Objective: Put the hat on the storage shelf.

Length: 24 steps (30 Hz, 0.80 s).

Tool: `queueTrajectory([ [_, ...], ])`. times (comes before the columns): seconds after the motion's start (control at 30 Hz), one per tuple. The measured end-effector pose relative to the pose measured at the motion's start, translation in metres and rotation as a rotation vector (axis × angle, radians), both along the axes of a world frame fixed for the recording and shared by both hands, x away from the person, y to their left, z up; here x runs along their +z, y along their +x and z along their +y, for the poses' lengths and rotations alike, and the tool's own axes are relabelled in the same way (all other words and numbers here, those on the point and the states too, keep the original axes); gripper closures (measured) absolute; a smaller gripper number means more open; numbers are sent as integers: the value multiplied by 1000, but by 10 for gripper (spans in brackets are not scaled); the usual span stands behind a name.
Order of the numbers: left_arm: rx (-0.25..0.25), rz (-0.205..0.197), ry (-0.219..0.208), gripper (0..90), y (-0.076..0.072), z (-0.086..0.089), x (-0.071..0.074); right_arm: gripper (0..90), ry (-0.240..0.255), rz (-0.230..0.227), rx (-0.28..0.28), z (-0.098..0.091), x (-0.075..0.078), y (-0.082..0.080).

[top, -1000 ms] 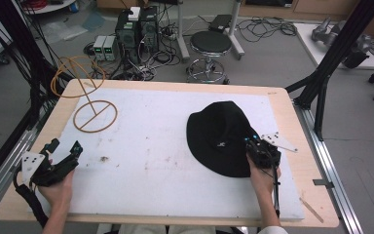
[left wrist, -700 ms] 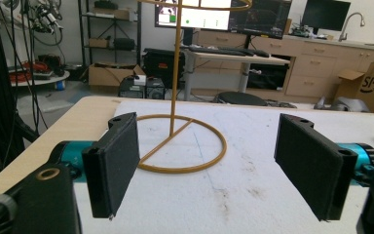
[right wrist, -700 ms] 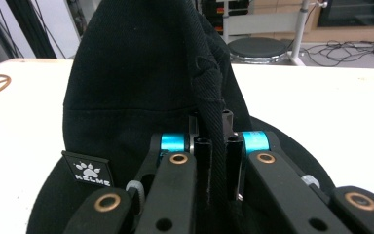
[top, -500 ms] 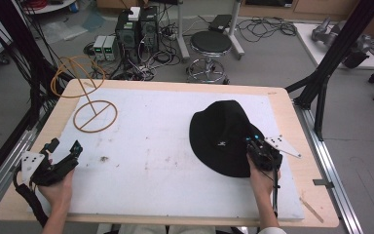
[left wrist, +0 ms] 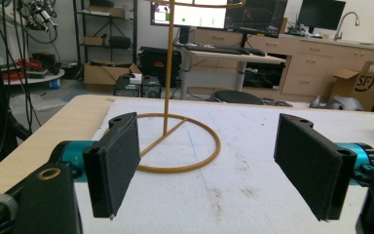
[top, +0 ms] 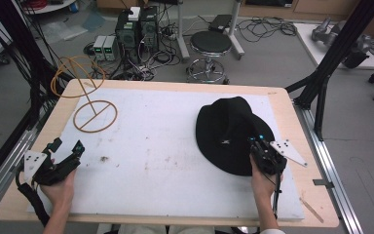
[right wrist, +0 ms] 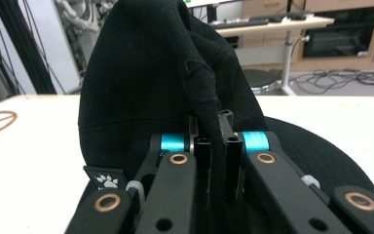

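At my bench, the right gripper (top: 262, 152) pinches the near brim of a black hat (top: 229, 131), its jaws closed tight on a fold of fabric that rises between them in the right gripper view (right wrist: 216, 165). The hat sits on the right half of the white mat (top: 175, 161), crown toward the far edge. My left gripper (top: 65, 156) rests at the near left corner with jaws spread wide and holding nothing (left wrist: 209, 170). Beyond it stands a gold wire stand (top: 95, 115), its ring base flat on the mat (left wrist: 180, 146).
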<state>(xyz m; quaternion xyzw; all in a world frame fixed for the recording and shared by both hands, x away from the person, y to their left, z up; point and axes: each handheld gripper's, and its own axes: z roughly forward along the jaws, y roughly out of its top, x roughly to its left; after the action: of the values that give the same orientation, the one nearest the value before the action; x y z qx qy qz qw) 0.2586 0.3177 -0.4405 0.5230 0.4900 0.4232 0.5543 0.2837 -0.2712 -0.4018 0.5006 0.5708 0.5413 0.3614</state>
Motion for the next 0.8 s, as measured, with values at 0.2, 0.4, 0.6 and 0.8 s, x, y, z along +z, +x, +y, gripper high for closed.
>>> queueTrajectory([
  [0.2, 2, -2, 0, 251, -1, 0, 0, 880, 23, -64, 4, 5, 8, -4],
  [0.4, -2, -3, 3, 250, -1, -1, 0, 880, 69, -131, 49, 14, 21, -7],
  [0.6, 0, -5, 6, 251, -1, -1, 1, 880, 82, -204, 81, 24, 32, -9],
  [0.8, 4, -7, 6, 251, -2, -1, 1, 880, 123, -255, 108, 36, 43, -2],
])
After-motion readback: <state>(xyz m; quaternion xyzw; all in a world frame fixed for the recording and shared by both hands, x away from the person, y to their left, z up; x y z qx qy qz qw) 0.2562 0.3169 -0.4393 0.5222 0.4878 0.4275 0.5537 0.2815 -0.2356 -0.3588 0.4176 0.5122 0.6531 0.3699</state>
